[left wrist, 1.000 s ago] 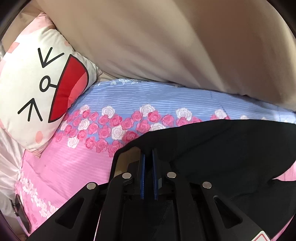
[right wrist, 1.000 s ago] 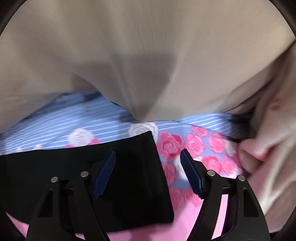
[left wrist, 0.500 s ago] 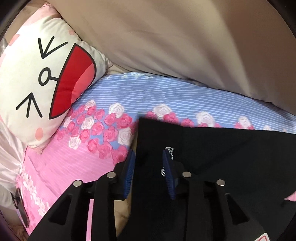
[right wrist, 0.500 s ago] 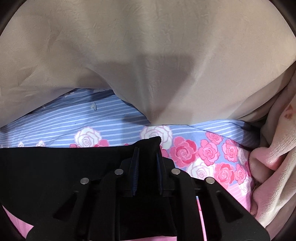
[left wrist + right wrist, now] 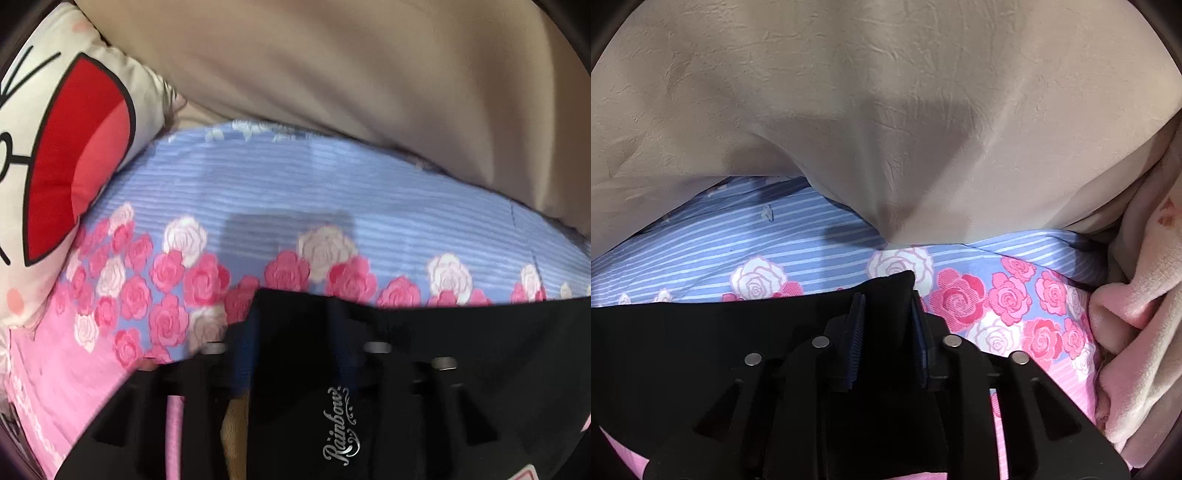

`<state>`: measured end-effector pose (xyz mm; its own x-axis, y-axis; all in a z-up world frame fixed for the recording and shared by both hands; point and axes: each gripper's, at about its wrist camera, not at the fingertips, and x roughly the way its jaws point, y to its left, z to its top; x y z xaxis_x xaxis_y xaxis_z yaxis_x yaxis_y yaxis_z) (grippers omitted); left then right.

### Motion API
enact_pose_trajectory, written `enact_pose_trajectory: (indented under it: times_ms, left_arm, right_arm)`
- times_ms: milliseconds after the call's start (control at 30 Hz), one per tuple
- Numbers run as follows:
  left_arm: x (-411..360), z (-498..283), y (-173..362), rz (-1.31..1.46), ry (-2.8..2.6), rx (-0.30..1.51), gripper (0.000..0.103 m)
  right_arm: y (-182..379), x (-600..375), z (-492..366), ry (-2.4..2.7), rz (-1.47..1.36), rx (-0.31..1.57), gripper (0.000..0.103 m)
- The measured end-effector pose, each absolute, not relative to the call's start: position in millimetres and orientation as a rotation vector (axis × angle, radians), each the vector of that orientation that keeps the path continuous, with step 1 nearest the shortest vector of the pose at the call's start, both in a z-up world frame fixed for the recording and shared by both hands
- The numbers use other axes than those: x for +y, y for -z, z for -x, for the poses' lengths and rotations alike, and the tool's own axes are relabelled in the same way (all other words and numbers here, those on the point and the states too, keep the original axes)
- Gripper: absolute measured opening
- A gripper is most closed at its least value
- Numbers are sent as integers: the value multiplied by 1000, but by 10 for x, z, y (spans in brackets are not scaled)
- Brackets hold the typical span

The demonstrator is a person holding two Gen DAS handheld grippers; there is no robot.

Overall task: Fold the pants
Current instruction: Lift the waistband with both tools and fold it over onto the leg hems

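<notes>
The left gripper (image 5: 295,332) has its jaws closing on the black pants (image 5: 461,350); the right gripper (image 5: 886,325) pinches their other corner (image 5: 890,288). Pants lie on the floral bed (image 5: 738,240).

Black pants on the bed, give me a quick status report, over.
Right gripper clamped on black pants corner. Left gripper closing, pants fabric between its jaws. Pants flat on floral sheet. Beige duvet close behind edge.
</notes>
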<state>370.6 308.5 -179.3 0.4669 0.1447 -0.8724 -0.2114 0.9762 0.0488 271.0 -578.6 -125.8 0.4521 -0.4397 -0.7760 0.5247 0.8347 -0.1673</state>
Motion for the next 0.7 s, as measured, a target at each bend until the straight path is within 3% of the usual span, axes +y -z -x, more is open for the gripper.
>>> enact_pose_trajectory:
  times_ms: [67,433,567,700]
  left_arm:
    - [3078,-3594,1671,98,-186,1028,5]
    - [3144,-2162,211,182,-14,797,5]
    - [3138,-1559,53,151,6,821,5]
    - [3212,-967,278,145,0,897,6]
  right_arm:
    - [1131,-5658,-2648,601,-73,886,9]
    - [-267,-4893,-1467,471,-69,631,8]
    - [-516,-4660,-761,497,-63,604,8]
    - [-332,-4641,-107,574,-111,671,8]
